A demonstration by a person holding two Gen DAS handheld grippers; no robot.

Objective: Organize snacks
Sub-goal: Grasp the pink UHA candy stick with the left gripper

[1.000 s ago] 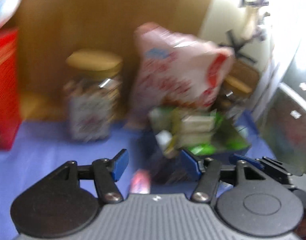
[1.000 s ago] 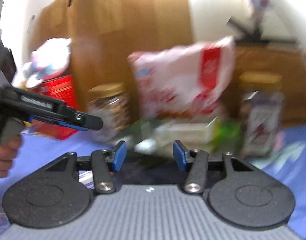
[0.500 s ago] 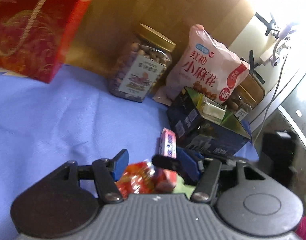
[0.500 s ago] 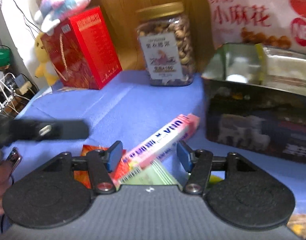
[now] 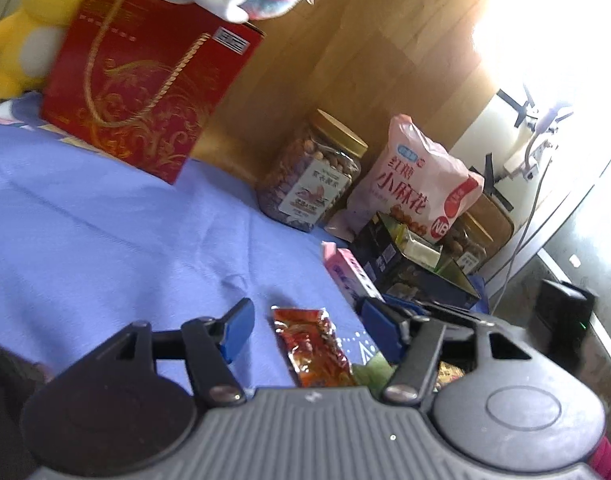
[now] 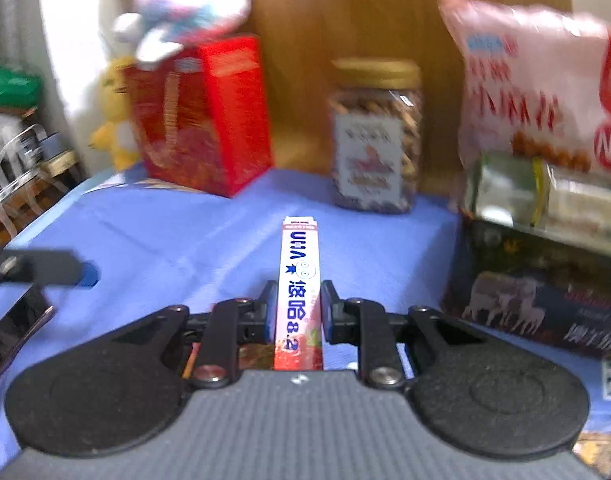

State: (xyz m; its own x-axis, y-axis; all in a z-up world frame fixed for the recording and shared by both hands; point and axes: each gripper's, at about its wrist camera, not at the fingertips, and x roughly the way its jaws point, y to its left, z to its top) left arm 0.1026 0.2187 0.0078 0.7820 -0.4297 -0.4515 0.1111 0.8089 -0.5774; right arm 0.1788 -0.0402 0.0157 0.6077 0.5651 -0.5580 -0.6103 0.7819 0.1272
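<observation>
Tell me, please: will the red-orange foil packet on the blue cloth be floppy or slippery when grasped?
The foil packet looks crinkled and thin, so it probably flexes. Its shiny surface may slip between jaws. Lying flat on the blue cloth, its edge seems hard to catch.

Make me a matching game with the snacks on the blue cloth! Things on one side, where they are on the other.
Things:
1. pink UHA candy stick box
2. orange foil snack packet
3. clear nut jar with gold lid

Places:
A. lying flat on the blue cloth
B. standing by the wooden wall
C. clamped in the right hand-held gripper

Pairs: 1-C, 2-A, 3-B
</observation>
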